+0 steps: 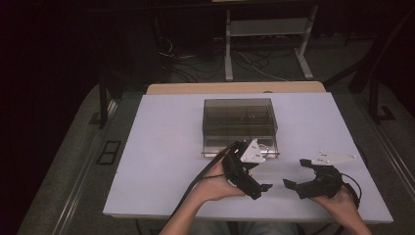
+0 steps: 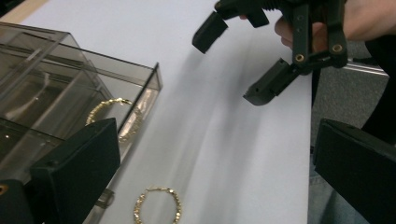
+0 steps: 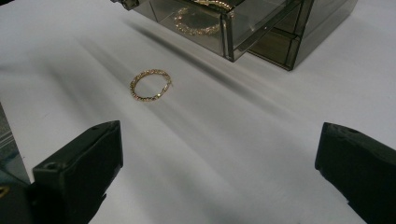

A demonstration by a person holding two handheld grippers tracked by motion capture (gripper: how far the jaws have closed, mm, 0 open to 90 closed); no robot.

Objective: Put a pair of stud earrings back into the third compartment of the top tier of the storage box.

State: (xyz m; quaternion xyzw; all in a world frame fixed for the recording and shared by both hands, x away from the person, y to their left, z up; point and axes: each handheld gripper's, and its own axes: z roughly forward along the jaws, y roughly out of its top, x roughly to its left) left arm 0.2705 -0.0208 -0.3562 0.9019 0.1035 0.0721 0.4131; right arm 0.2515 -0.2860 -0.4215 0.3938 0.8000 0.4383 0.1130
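On the white table [image 1: 161,147] a smoked box [image 1: 240,120] has its drawer [image 3: 219,23] pulled out, one hoop [image 3: 198,21] already inside. The second hoop [image 3: 150,85] lies loose on the table just beside it — still to go in, I judge — while the left gripper [image 1: 262,188] and right gripper [image 1: 296,174] are both spread and empty

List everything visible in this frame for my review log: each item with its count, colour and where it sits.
Organizer box: 1, smoky clear plastic, centre of the table, bottom drawer pulled out toward the person.
Hoop earring on table: 1, gold, lying flat on the white surface in front of the open drawer.
Hoop earring in drawer: 1, gold, inside the open drawer.
Table: 1, white top with a wooden far edge.
Frame: 1, white metal, on the floor beyond the table, with dark cables around it.
Left gripper: 1, black, open, near the drawer front.
Right gripper: 1, black, open, at the near right of the table.
Hands: 2, each holding a gripper.
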